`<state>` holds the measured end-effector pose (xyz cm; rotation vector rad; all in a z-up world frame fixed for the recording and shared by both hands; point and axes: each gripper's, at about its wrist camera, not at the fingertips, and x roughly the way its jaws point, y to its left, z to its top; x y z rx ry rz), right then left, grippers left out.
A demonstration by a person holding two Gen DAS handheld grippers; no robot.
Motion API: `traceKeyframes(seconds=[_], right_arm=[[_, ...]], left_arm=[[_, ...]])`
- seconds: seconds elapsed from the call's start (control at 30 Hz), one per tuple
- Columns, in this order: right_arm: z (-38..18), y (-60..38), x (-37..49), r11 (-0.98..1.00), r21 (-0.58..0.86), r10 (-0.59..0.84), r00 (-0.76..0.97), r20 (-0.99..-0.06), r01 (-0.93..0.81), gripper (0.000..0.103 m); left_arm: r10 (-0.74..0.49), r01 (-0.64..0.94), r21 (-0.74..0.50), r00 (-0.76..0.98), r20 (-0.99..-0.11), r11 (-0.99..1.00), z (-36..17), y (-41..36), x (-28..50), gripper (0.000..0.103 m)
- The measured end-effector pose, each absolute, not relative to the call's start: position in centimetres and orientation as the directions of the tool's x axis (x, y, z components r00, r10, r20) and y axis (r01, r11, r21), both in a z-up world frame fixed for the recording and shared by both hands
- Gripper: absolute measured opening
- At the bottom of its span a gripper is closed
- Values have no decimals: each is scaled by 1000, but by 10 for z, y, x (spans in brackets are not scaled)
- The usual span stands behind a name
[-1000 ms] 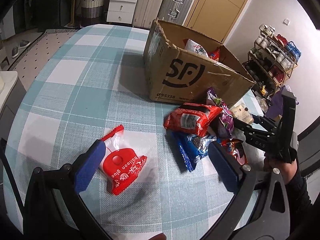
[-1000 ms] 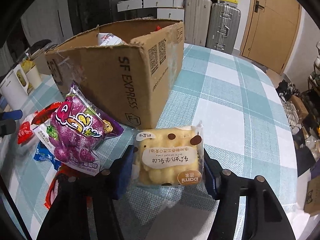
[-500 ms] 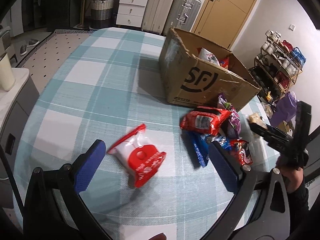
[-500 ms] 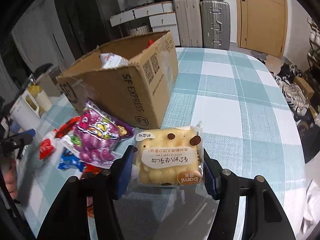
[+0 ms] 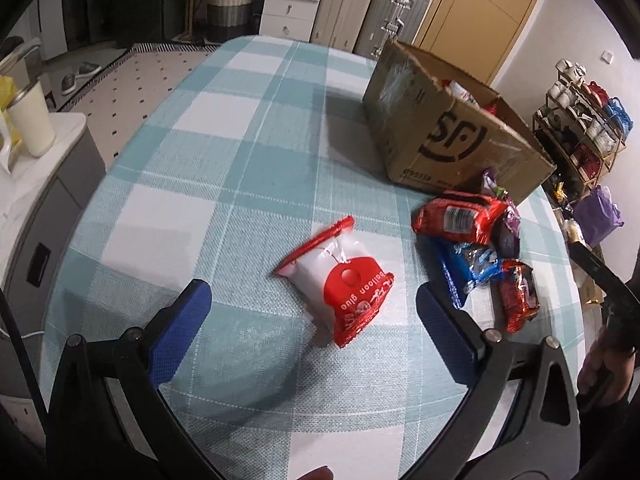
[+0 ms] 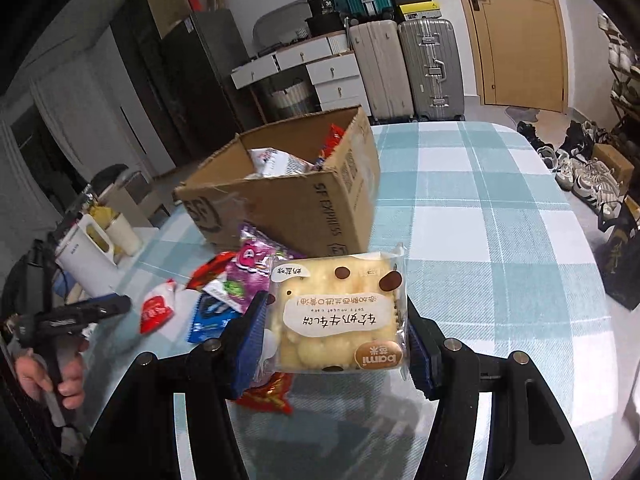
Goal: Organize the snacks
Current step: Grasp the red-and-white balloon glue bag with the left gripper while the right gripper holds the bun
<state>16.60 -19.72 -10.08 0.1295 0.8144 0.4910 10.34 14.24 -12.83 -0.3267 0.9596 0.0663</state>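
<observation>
Your right gripper has its jaws clamped on the cake pack, lifted clear of the desk just in front of the box, so you look to be mid-carry; the next move calls for raising it over the box's near wall and letting go inside. Your left gripper hangs with jaws wide and empty above the red-and-white pack, well apart from the box. I count one box, several snacks already inside it, and five packs on the desk: four heaped against the box and that single one.
</observation>
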Motion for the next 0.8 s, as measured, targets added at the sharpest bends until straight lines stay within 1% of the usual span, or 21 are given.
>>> traceKeyframes(seconds=[0.2, 0.57, 0.63, 0.7, 0.73, 0.77, 0.8], right_arm=[[-99, -193, 152, 873, 309, 483, 578, -658, -378, 62], [-95, -193, 142, 865, 319, 497, 580, -645, -387, 62], [-95, -193, 142, 864, 323, 499, 580, -643, -385, 62], [-95, -193, 141, 864, 325, 500, 580, -643, -384, 62], [-95, -193, 141, 864, 327, 501, 580, -643, -383, 62], [-95, -193, 141, 863, 329, 502, 579, -643, -384, 62], [-95, -193, 141, 862, 330, 503, 578, -642, -384, 62]], left_arm=[[-86, -214, -231, 532, -842, 949, -143, 135, 117, 102], [-28, -253, -185, 519, -854, 950, -155, 127, 140, 100], [-22, -243, -173, 522, -853, 955, -154, 126, 141, 96], [-20, -226, -161, 524, -852, 961, -153, 124, 140, 85], [-14, -217, -150, 524, -852, 965, -153, 124, 140, 81], [-11, -208, -141, 526, -850, 968, -152, 123, 138, 73], [-8, -199, -132, 529, -849, 971, -151, 122, 136, 67]])
